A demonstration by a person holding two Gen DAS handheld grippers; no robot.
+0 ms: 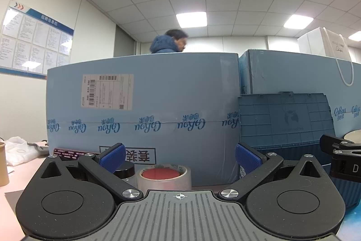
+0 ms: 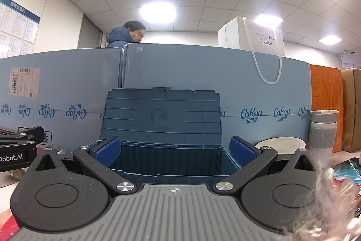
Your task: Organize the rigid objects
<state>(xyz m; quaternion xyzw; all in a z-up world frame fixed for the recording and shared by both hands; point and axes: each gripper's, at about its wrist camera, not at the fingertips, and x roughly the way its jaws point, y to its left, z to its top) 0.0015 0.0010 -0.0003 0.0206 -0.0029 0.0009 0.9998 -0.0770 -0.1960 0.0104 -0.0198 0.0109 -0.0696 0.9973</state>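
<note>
Left tongs (image 1: 179, 157) spread wide — tape roll (image 1: 164, 176) beyond, right tongs (image 2: 175, 149) spread, empty — open blue bin (image 2: 162, 159) ahead

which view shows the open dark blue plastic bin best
The right wrist view: the dark blue plastic bin sits centred, raised lid and open mouth visible. The left wrist view catches only its lid and right side.

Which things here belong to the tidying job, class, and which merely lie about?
Job: tape roll, black-lidded jar, blue storage bin with lid raised, white bowl, grey flask.
Lying about: big blue cartons, white gift bag, wall notice board.
</note>
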